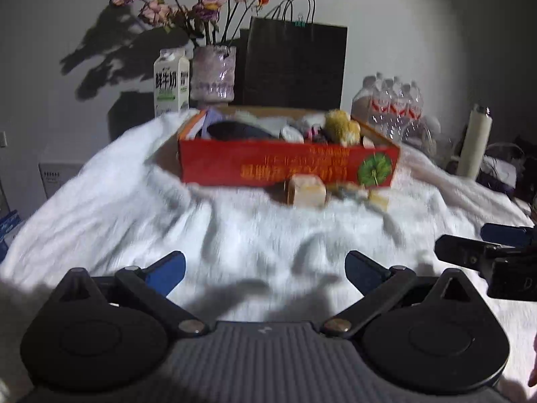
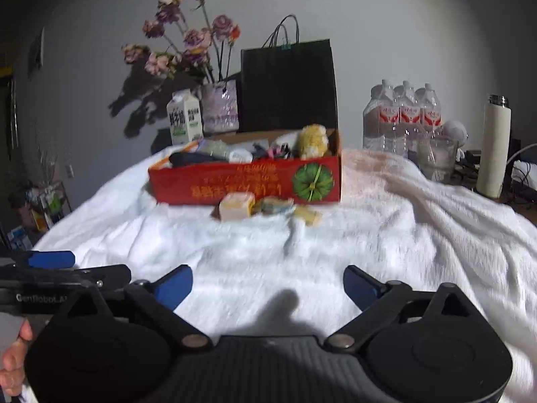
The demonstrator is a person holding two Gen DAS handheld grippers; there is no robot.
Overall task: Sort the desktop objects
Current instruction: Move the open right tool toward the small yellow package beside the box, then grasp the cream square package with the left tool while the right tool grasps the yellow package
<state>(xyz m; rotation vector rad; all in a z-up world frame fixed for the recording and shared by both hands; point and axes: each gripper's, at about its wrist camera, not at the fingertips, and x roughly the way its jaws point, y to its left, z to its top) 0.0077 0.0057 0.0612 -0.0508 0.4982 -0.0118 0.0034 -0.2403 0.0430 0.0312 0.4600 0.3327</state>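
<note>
Both grippers' jaws wide apart, empty.

- White blanket (image 2: pixel 386 235) on the counter: wide bare stretch between both grippers and the red box (image 2: pixel 245 181); open passage.
- Box front blocked low by a pale cube (image 2: pixel 236 206), a wad (image 2: pixel 277 206) and a yellow piece (image 2: pixel 308 216), touching or just beside the box wall.
- Box top open, crowded; plush toy (image 2: pixel 313 141) stands tall at its right end.
- Behind: milk carton (image 2: pixel 184 121), vase (image 2: pixel 220 107), black bag (image 2: pixel 288 87).
- Right flank: water bottles (image 2: pixel 402 117), glass (image 2: pixel 436 159), white flask (image 2: pixel 493 144).
</note>
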